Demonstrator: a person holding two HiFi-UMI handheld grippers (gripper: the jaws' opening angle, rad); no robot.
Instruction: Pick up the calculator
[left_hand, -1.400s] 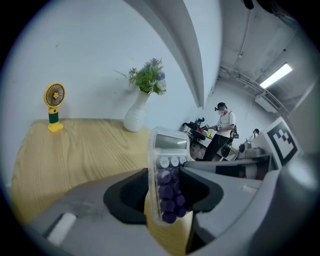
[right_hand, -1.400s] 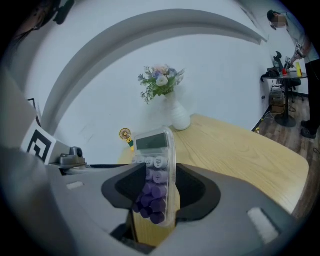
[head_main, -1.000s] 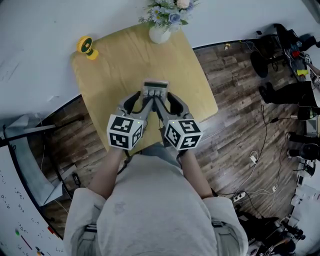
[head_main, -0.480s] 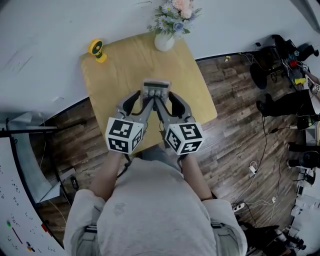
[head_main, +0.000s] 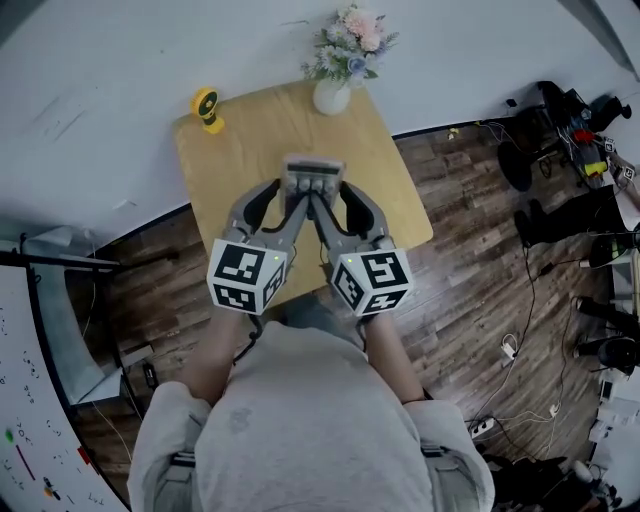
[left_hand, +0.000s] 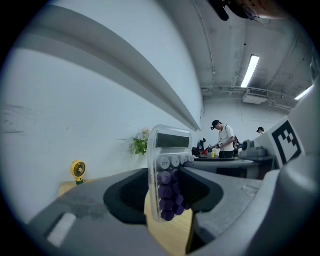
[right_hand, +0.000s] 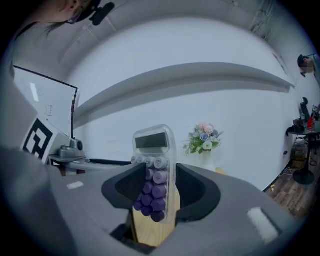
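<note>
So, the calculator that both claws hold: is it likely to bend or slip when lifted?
Probably stiff: the calculator stands out straight between the left claw and the right claw, with no sag. Its smooth, clear-looking casing may be slippery, so a firm hold seems wise. It looks thin, so it is likely light for its size.

Overhead head view; gripper views share calculator (left_hand: 167, 165)
</note>
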